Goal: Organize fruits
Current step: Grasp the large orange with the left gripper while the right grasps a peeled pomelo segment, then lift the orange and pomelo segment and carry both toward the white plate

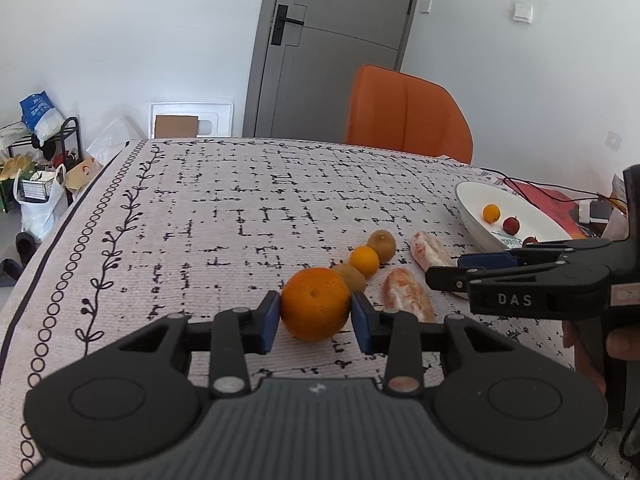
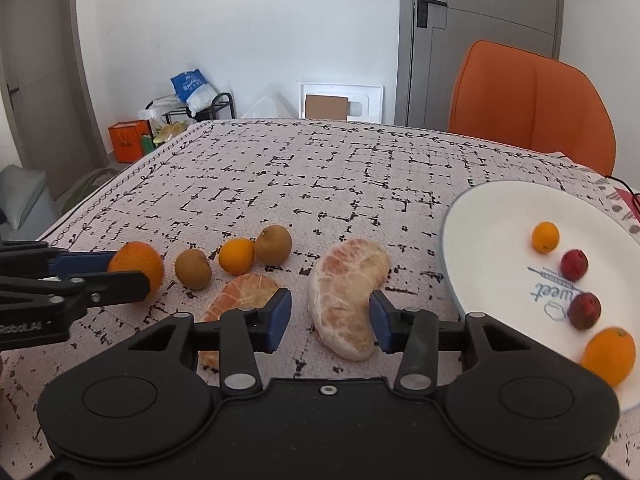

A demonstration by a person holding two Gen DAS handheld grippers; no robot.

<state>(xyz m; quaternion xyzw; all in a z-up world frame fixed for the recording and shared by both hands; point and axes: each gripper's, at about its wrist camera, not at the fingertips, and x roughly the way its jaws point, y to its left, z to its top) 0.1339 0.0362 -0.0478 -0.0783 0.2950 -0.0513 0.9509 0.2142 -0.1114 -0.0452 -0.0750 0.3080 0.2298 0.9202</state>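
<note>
While the left gripper [image 1: 314, 312] jaws clamp the large round orange [image 1: 315, 307], the right gripper [image 2: 330, 316] jaws, standing loose around the peeled pinkish pomelo wedge [image 2: 347, 300], should close gently across its middle before lifting it to the white ceramic plate [image 2: 490, 216].

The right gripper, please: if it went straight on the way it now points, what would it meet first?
Most likely the peeled pomelo segment that lies between the right gripper pads on the tablecloth; the pads flank it without clearly pressing it, though depth is hard to judge.
</note>
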